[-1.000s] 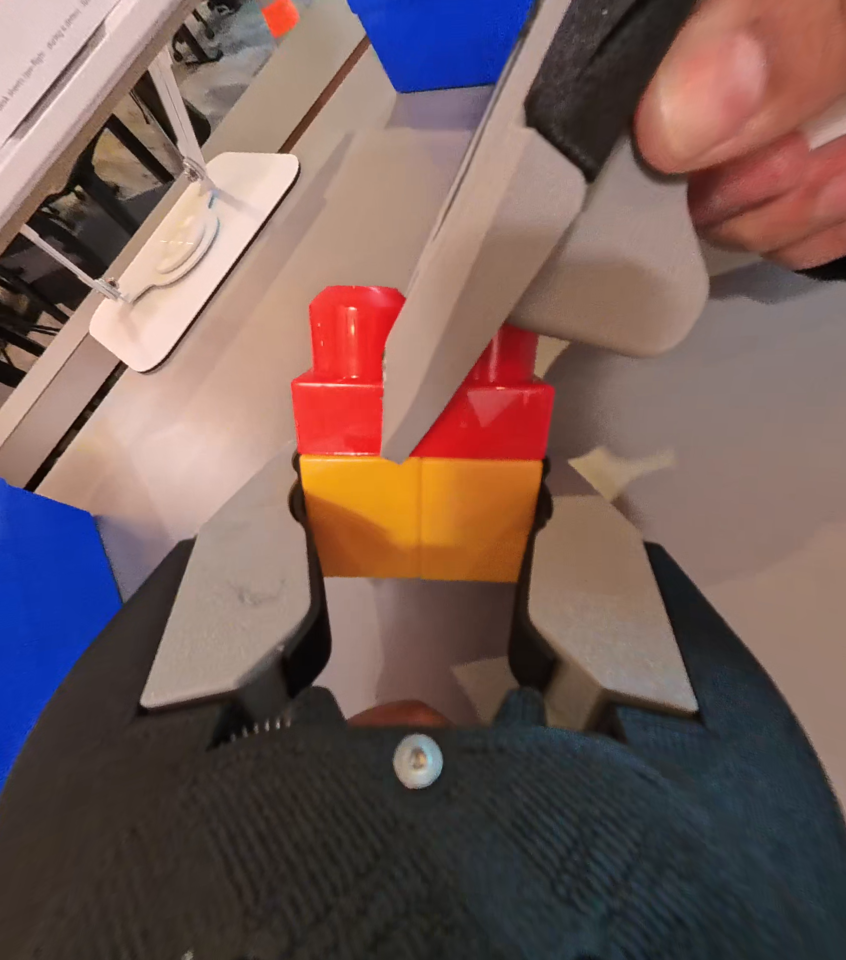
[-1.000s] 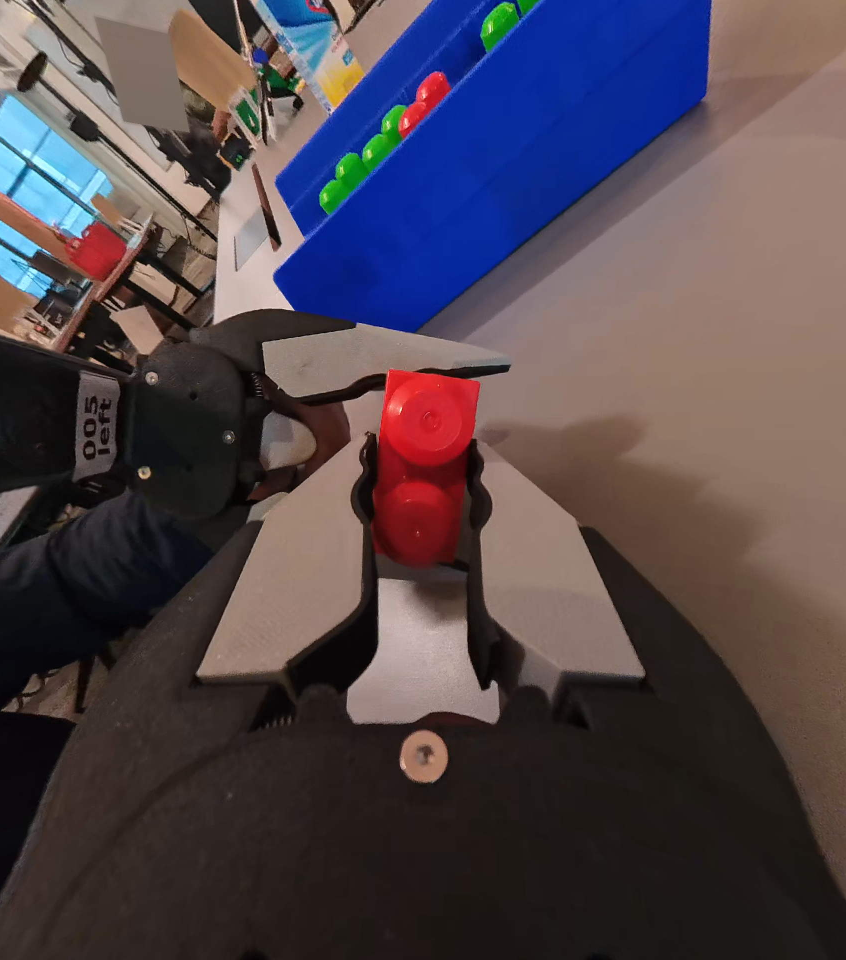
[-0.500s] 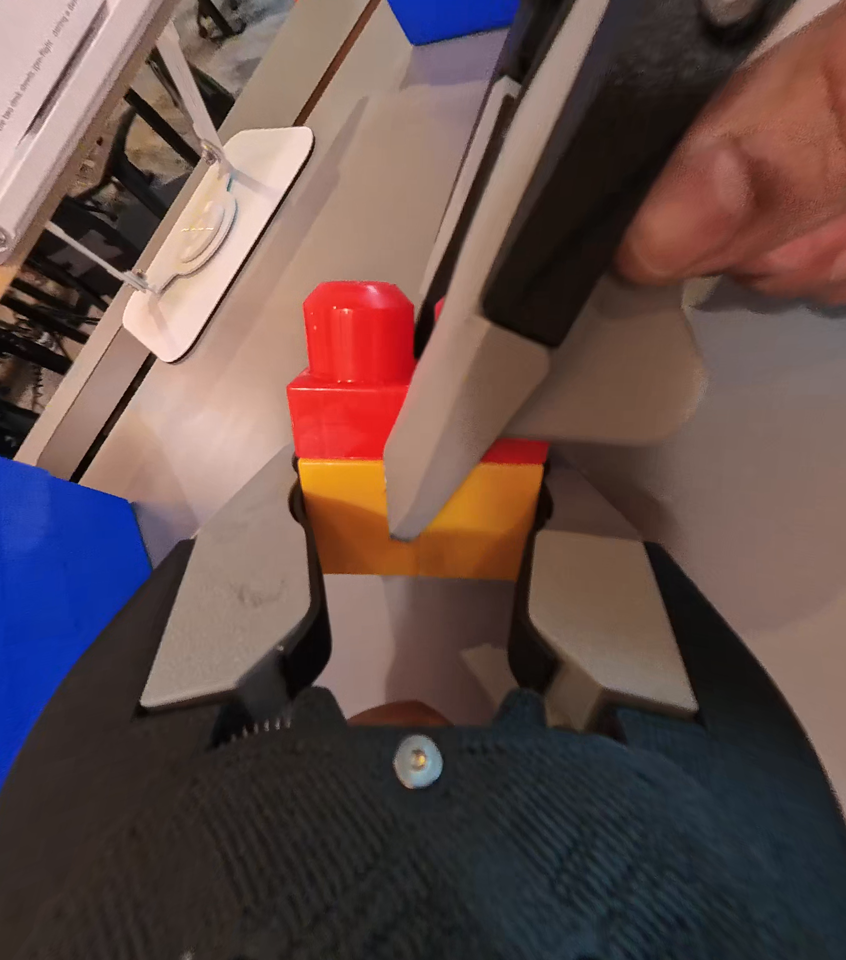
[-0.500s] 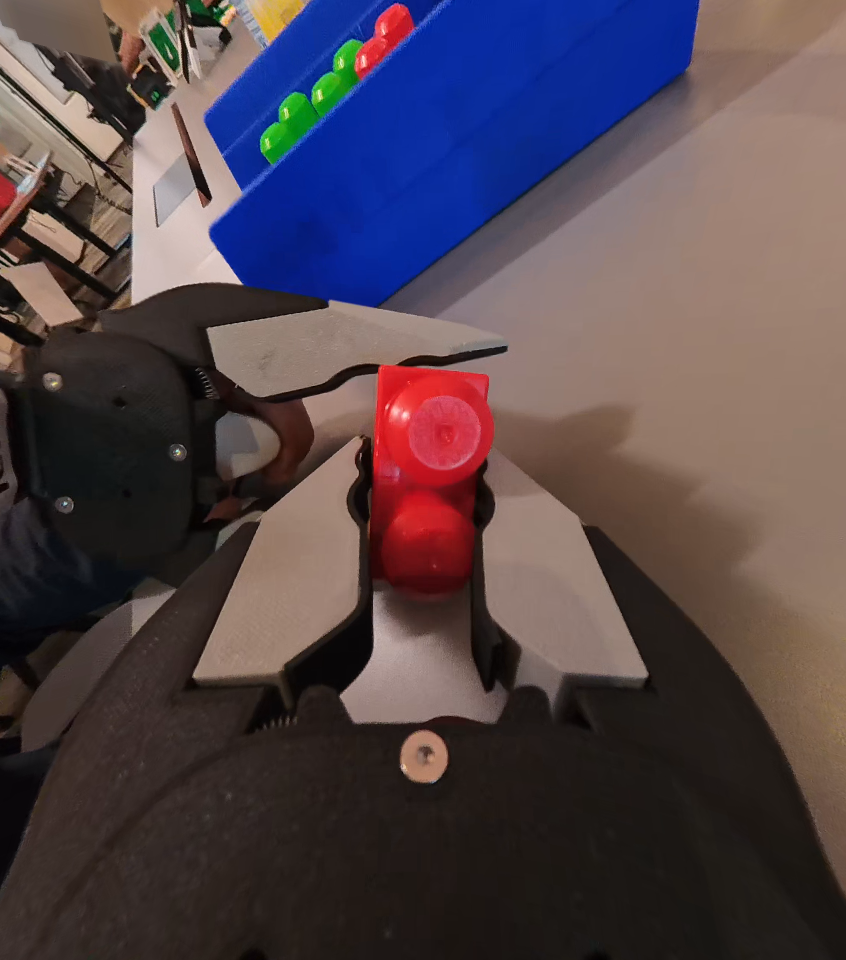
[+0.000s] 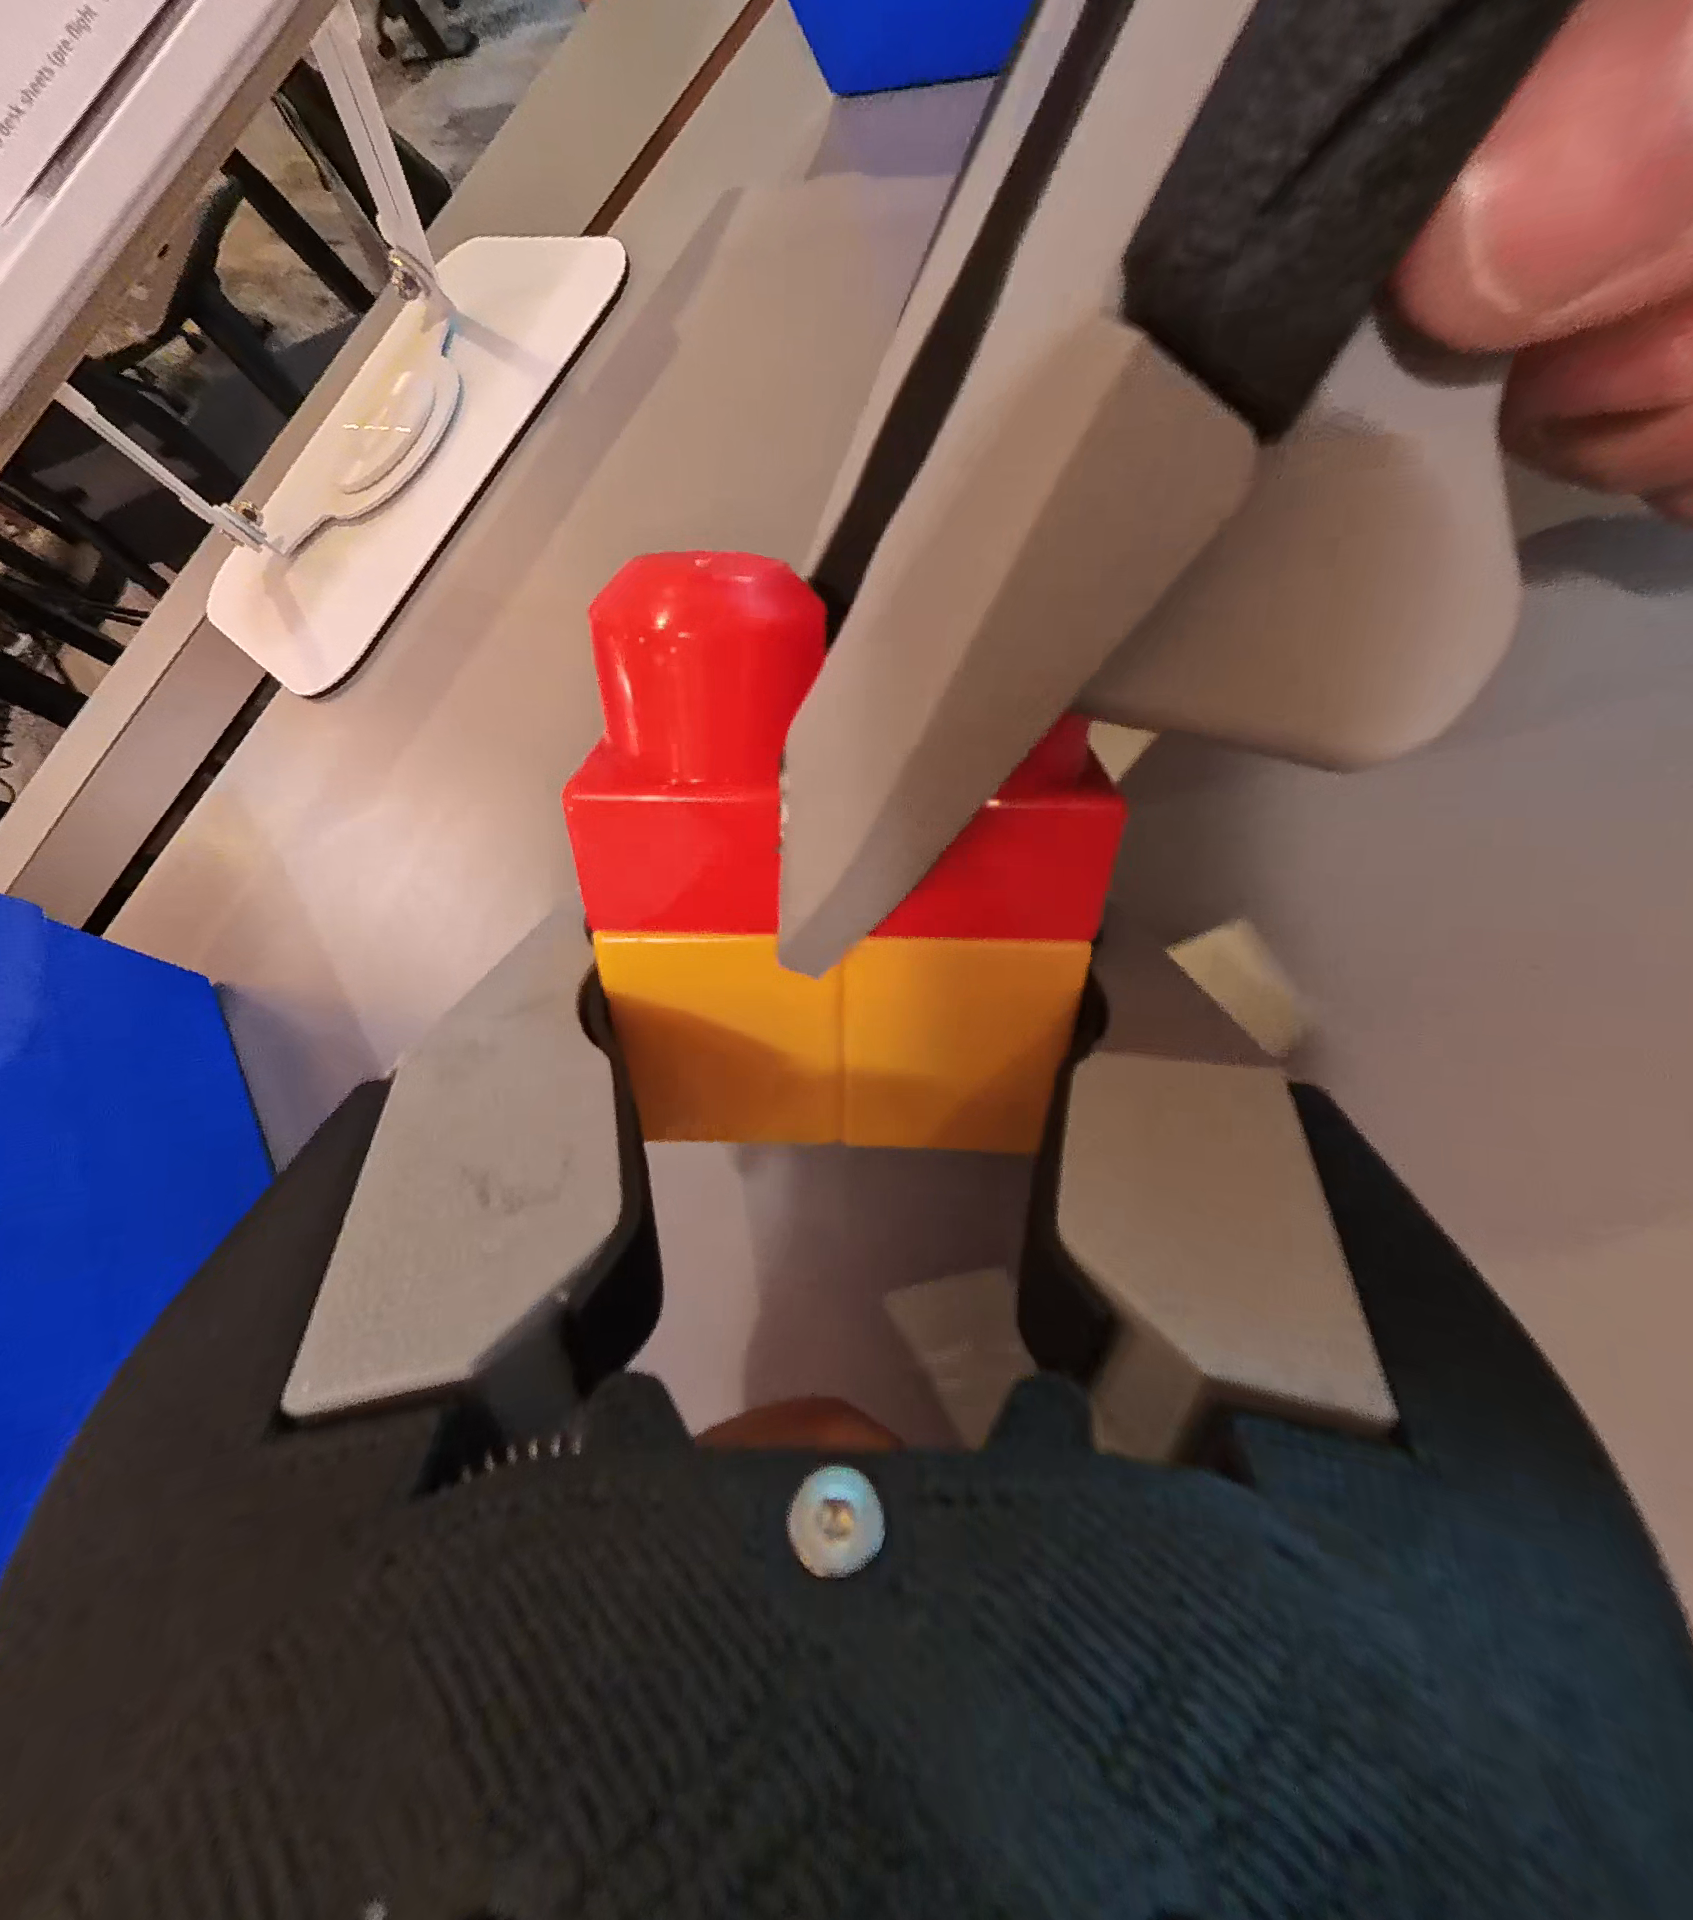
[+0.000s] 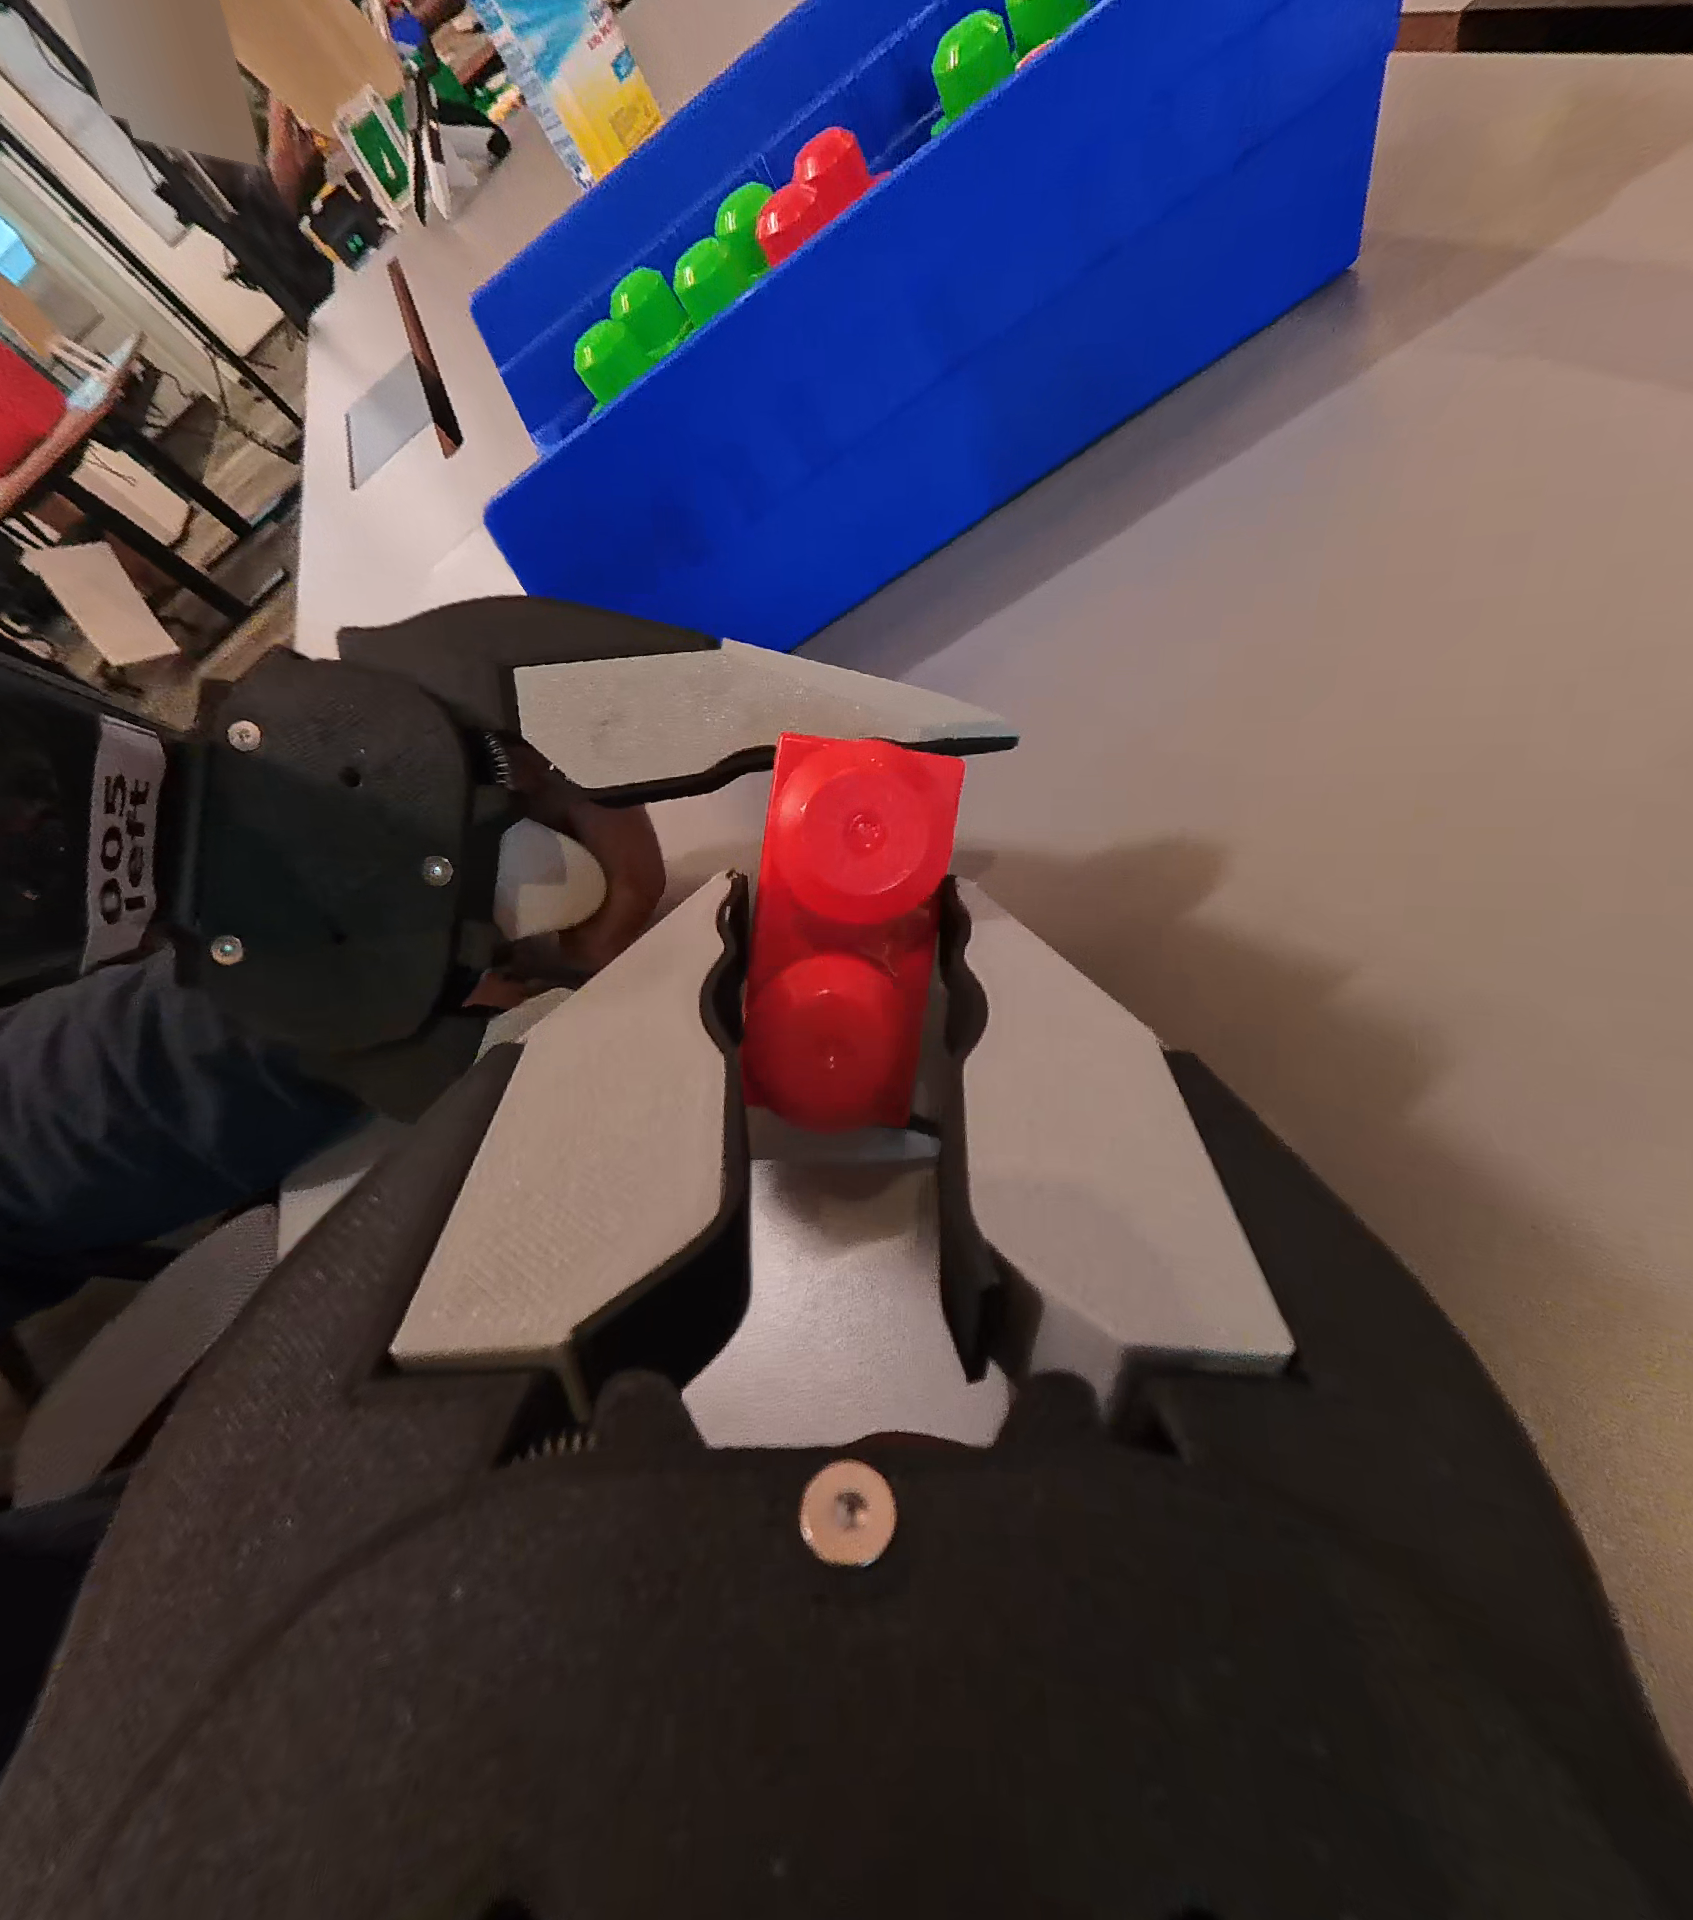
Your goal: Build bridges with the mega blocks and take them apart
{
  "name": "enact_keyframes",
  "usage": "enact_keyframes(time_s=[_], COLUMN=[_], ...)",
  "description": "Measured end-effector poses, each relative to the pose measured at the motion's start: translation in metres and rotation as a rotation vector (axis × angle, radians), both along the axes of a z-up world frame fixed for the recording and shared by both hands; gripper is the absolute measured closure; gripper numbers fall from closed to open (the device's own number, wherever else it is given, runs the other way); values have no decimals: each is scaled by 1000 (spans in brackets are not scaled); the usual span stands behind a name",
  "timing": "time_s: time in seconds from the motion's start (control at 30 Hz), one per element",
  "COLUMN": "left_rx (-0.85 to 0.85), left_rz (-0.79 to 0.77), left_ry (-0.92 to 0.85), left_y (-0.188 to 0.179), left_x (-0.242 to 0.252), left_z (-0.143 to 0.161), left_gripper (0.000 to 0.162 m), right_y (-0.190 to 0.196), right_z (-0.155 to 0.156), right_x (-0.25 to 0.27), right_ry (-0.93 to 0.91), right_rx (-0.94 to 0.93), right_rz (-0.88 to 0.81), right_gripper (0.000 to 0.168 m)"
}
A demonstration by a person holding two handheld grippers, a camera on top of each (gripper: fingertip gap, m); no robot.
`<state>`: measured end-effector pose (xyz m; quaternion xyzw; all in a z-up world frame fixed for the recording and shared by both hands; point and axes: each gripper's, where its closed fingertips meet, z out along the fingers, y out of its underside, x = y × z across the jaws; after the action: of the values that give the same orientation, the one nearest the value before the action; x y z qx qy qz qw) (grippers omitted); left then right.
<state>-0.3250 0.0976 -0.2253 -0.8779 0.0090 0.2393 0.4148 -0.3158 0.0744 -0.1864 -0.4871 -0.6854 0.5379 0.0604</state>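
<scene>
1. The landmark is a glossy orange-yellow plastic block (image 5: 842, 1039) – a two-stud-wide brick held above the pale grey tabletop (image 5: 1548, 1039).
2. The left gripper (image 5: 840, 1023), black-bodied with grey plastic fingers, has its jaws closed to the width of that orange-yellow block and presses on both of its end faces.
3. A shiny red plastic block with two round studs (image 5: 676, 852) sits directly on top of the orange-yellow block, their edges aligned.
4. The right gripper (image 6: 837, 987) comes down onto this stack from above; its jaws are narrowed onto the long sides of the red block (image 6: 847, 935), one grey finger on each flank.
5. In the left wrist view one of the right gripper's fingers (image 5: 904, 748) crosses the front of the red block, its tip reaching the seam with the orange-yellow block.
6. A person's hand (image 5: 1631, 260) grips the right gripper's body, up and right of the stack.
7. Beyond the stack, farther along the table, stands a deep blue plastic bin (image 6: 925, 416) holding green studded blocks (image 6: 655, 312) and red studded blocks (image 6: 811, 197).
8. Left of the stack – near the table edge – lies a flat white stand base (image 5: 426, 457).
</scene>
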Motion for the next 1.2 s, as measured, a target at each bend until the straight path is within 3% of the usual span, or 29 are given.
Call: enact_keyframes(time_s=[0.67, 1.0, 1.2], left_rx=[-77, -39, -68], left_rz=[45, 12, 49], left_ry=[20, -17, 2], left_y=[-1, 0, -5], left_x=[-3, 5, -4], left_z=[-6, -3, -5], left_gripper=[76, 76, 77], right_y=[4, 4, 0], right_z=[-5, -5, -2], right_x=[-1, 2, -3], right_ry=[-17, -97, 48], right_rx=[81, -135, 175], right_rz=[-49, 21, -48], right_gripper=[136, 136, 135])
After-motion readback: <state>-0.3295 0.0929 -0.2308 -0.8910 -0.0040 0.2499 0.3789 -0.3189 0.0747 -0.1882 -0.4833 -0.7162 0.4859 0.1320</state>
